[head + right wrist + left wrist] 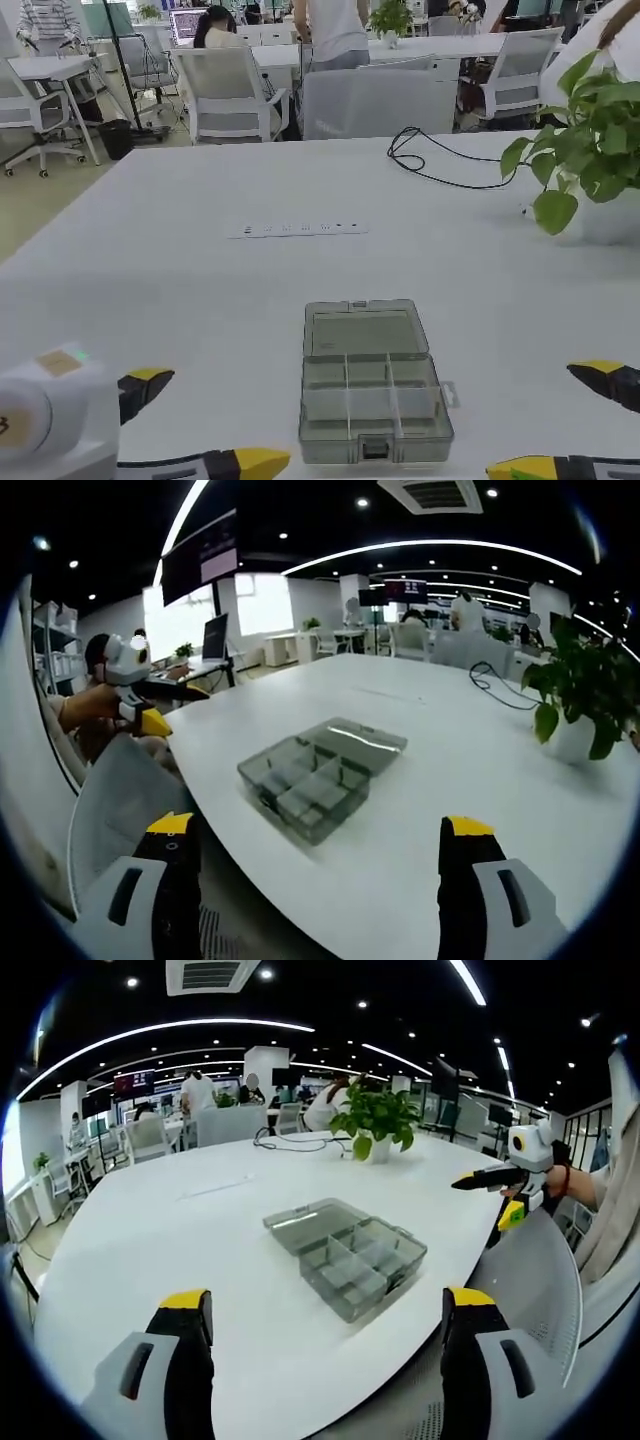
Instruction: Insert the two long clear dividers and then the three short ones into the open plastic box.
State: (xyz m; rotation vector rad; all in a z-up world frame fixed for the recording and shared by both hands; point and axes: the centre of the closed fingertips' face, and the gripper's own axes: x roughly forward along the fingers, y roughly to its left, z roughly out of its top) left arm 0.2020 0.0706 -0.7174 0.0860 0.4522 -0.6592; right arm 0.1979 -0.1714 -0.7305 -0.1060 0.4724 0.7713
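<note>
Jaws on my black, yellow-tipped left tongs [205,420] stand wide apart at the lower left of the head view. They grip nothing and touch nothing, and hang above the near edge of the broad white table [200,290]. In the left gripper view the two yellow tips of the left tongs [325,1305] sit far apart, and the box lies ahead between them, well clear of both.

To the right of these tongs is the smoky grey see-through plastic box [375,400], flat on the table near my edge. Its flat hinged lid [362,330] lies open on the far side. Thin clear dividers [348,400] cross inside the tray and split it into a grid of small compartments. The box shows in the left gripper view [345,1255] and in the right gripper view [315,770], again ahead of the tips and apart from them.

Further right, my matching black, yellow-tipped right tongs [555,418] are spread just as wide. They are empty and touch neither box nor table top, as the right gripper view [318,826] shows. The box lies roughly midway between my two tongs.

Beyond these, at the far right, a leafy green plant in a white pot [590,140] stands on the table, with a looped black cable [430,160] to its left.
</note>
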